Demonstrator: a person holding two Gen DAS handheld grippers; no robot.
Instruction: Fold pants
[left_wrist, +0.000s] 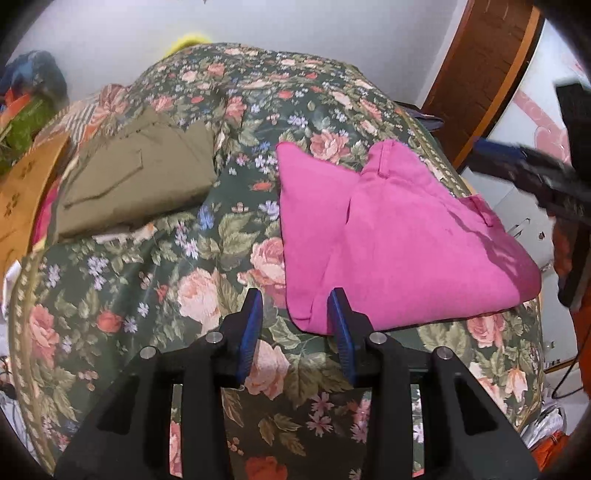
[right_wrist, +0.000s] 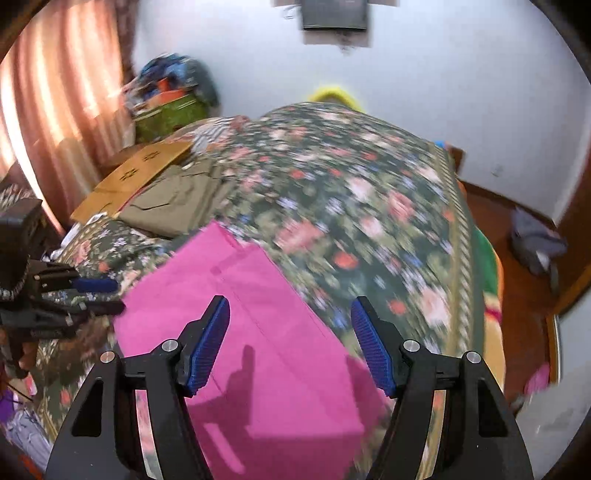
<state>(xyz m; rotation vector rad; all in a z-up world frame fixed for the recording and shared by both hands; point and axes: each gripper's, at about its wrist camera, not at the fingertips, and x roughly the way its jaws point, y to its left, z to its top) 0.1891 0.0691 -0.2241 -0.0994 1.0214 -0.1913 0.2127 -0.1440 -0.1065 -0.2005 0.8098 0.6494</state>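
1. I see the folded bright pink fabric pants (left_wrist: 391, 243) at centre right on the green floral bedspread (left_wrist: 155, 280); a careless regrasp could drag the top layer and undo the fold.
2. My left gripper (left_wrist: 295, 325) tilts down over the near corner, released and empty.
3. My right gripper (right_wrist: 290, 347) hovers above, jaws wide, empty.

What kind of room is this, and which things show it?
Probably a bedroom in a home. A bed under a floral cover holds pink pants and a folded olive garment, and a curtain hangs at one side.
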